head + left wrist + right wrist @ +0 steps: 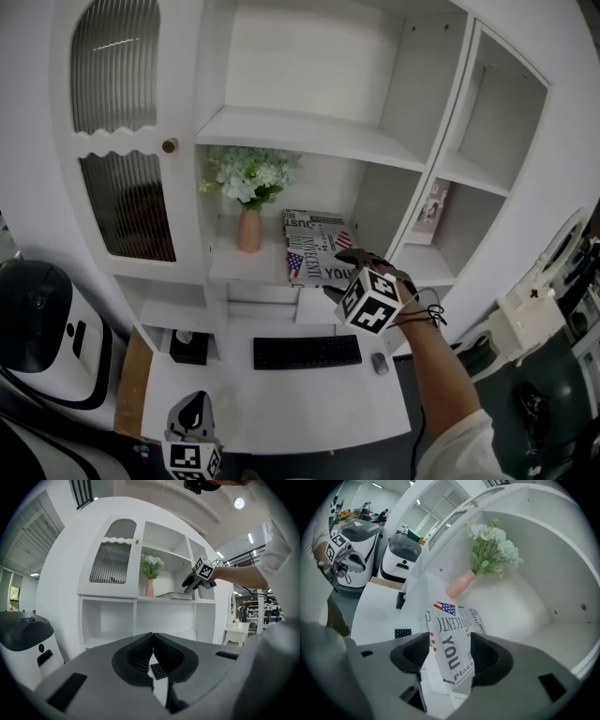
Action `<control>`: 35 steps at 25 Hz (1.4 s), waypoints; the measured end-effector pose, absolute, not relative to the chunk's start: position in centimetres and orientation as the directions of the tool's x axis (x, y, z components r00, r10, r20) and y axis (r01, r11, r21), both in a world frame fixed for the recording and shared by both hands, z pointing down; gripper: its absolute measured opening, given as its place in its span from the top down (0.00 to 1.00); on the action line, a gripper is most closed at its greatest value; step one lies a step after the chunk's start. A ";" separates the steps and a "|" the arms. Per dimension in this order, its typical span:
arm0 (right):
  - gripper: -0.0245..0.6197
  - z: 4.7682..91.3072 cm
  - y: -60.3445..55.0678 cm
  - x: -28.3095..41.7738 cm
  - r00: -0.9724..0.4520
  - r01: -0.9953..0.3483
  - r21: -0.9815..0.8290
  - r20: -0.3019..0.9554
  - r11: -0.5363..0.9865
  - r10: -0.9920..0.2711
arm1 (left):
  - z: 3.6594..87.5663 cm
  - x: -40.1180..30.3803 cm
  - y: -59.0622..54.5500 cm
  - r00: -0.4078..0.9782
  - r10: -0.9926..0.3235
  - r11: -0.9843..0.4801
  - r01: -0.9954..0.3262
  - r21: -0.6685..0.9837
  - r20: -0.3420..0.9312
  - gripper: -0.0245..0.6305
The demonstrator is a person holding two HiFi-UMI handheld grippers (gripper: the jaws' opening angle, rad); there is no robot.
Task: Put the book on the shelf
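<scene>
A book (314, 246) with a newsprint cover and a small US flag lies flat on the middle shelf (234, 267) of the white wall unit, its front end over the shelf's edge. My right gripper (339, 272) is at that front end. In the right gripper view the book (452, 634) sits between the two pads, which touch it on both sides, so the right gripper (450, 653) is shut on it. My left gripper (192, 405) hangs low at the desk's front edge, shut and empty (152, 641). From there the book (176, 595) and right gripper (190, 584) show far off.
A pink vase of white flowers (248, 230) stands on the same shelf just left of the book. Below are a desk with a keyboard (307, 352), a mouse (379, 364) and a black box (190, 347). A white rounded machine (47, 328) stands at the left.
</scene>
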State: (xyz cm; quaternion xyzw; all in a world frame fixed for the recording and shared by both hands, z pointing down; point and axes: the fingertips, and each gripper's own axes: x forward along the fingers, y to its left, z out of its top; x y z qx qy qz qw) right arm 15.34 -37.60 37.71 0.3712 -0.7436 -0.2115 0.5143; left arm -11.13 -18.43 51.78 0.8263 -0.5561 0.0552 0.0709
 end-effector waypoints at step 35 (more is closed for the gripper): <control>0.96 39.9 -25.0 21.2 -0.165 -0.934 0.310 0.066 0.177 -0.984 | 49.0 -7.7 -19.7 0.438 -0.893 -0.443 -0.896 -0.031 0.108 0.96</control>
